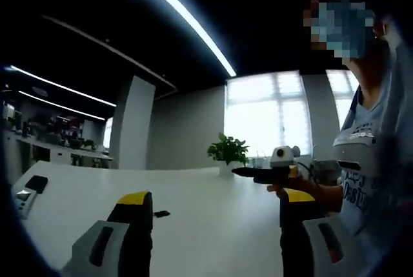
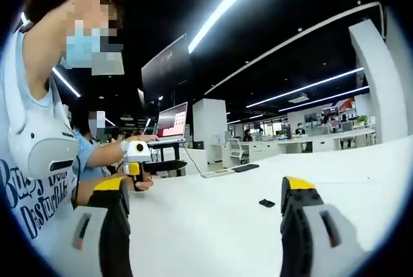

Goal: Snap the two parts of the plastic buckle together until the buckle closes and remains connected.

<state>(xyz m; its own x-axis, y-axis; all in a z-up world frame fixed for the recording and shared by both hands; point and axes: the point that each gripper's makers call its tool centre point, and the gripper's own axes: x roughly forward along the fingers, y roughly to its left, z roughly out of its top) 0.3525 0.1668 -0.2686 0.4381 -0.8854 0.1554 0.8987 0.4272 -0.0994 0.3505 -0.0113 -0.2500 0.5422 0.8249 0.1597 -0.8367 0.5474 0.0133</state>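
Observation:
A small black buckle piece [image 1: 162,214] lies on the white table [image 1: 213,225], just right of my left gripper's left jaw. My left gripper [image 1: 216,198] is open, its yellow-tipped jaws wide apart with nothing between them. In the right gripper view a small black buckle piece [image 2: 266,203] lies on the table [image 2: 213,225], slightly left of the right jaw. My right gripper [image 2: 203,185] is open and empty too. Each gripper appears in the other's view, held in a hand above the table: the right gripper [image 1: 258,173] and the left gripper [image 2: 137,161].
The person holding the grippers stands at the table's edge [image 2: 39,161]. A potted plant [image 1: 227,151] stands at the table's far side. A dark phone [image 1: 36,183] and a grey device [image 1: 21,200] lie at the left. A keyboard [image 2: 222,172] and a monitor [image 2: 171,122] sit further off.

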